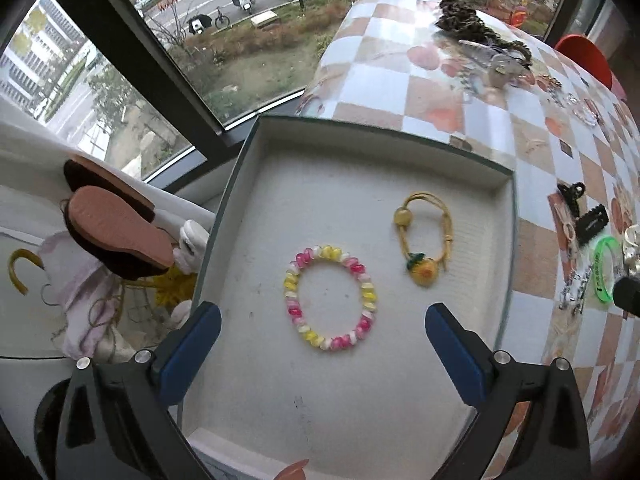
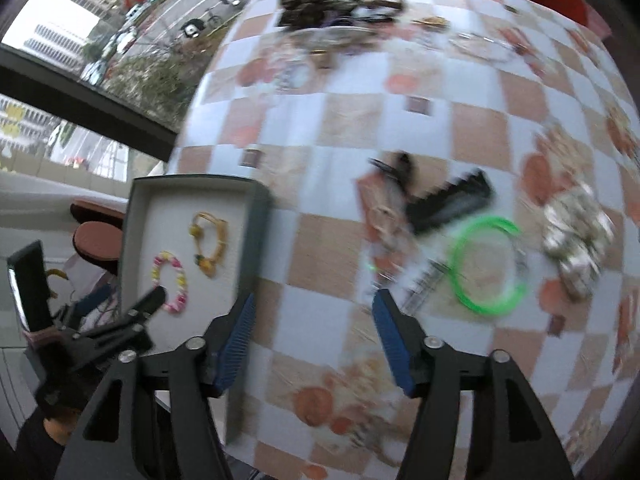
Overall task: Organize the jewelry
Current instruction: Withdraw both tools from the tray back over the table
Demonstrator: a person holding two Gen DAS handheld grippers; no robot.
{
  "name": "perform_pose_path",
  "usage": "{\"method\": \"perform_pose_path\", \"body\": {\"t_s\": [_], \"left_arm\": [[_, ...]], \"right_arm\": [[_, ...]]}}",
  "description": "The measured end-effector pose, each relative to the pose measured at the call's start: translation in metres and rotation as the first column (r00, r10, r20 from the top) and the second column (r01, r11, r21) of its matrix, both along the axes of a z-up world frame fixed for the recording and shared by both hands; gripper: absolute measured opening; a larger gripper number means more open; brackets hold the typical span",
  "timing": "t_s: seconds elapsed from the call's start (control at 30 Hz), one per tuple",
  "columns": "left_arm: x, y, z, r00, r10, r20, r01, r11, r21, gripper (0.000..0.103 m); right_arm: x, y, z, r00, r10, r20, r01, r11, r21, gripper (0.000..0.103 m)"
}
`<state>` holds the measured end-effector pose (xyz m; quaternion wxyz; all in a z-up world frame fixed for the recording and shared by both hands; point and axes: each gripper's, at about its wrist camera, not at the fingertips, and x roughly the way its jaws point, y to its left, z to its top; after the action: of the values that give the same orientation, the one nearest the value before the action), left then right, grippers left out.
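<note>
My left gripper (image 1: pixel 322 332) hangs over the box (image 1: pixel 506 264), jaws spread wide, nothing between them. The box sits at the left edge of the bench (image 1: pixel 400 76), by the window. Two items lie on its pale floor, apart from each other: a pink-and-yellow bead bracelet (image 1: pixel 330 297), flat and directly ahead of my left jaws, and a yellow cord bracelet (image 1: pixel 426 240) with a fruit charm, further right and nearer the far wall. Neither touches a wall.

My right gripper (image 2: pixel 314 330) is over bare checked cloth just right of the box (image 2: pixel 256 240), jaws likewise wide apart and empty. The right view is blurred. Ahead and right of these jaws lies a green ring (image 2: pixel 486 266) flat on the bench, with a black clip (image 2: pixel 450 202) just behind it and a pale crumpled piece (image 2: pixel 576 236) to its right; I cannot tell what that piece is. A metal chain (image 2: pixel 424 284) lies near the ring's left side. More items sit in a dark cluster (image 2: pixel 308 4) at the far edge, too blurred to identify.

In the left view the green ring (image 1: pixel 604 270) and black clip (image 1: pixel 592 224) show at the right, well apart from the box.
</note>
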<state>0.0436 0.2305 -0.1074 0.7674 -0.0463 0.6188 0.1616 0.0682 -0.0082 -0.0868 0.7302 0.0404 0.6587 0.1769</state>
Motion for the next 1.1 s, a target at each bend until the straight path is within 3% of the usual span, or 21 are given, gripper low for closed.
{"method": "perform_pose_path", "body": {"t_s": [0.1,0.23,0.57,0.83,1.1], "left_arm": [[-0.002,-0.015,0.013,1.000,-0.012,0.007,0.012,1.000,0.018,0.103],[-0.008,-0.036,0.024,0.999,-0.045,0.000,0.045,0.999,0.016,0.103],[-0.018,-0.109,0.030,0.983,-0.184,-0.028,0.181,0.980,-0.077,0.103],[-0.013,-0.158,0.031,0.960,-0.277,-0.040,0.273,0.958,-0.093,0.103],[0.001,-0.181,0.029,0.951,-0.304,-0.048,0.298,0.948,-0.114,0.103]], "right_arm": [[-0.009,-0.028,0.003,0.999,-0.036,-0.007,0.036,0.999,-0.016,0.081],[-0.024,-0.063,0.002,0.996,-0.085,-0.027,0.084,0.996,-0.031,0.082],[-0.053,-0.138,0.002,0.978,-0.199,-0.059,0.196,0.979,-0.047,0.084],[-0.063,-0.179,0.001,0.961,-0.270,-0.049,0.269,0.963,-0.027,0.085],[-0.061,-0.205,0.001,0.949,-0.315,-0.028,0.315,0.949,0.003,0.086]]}}
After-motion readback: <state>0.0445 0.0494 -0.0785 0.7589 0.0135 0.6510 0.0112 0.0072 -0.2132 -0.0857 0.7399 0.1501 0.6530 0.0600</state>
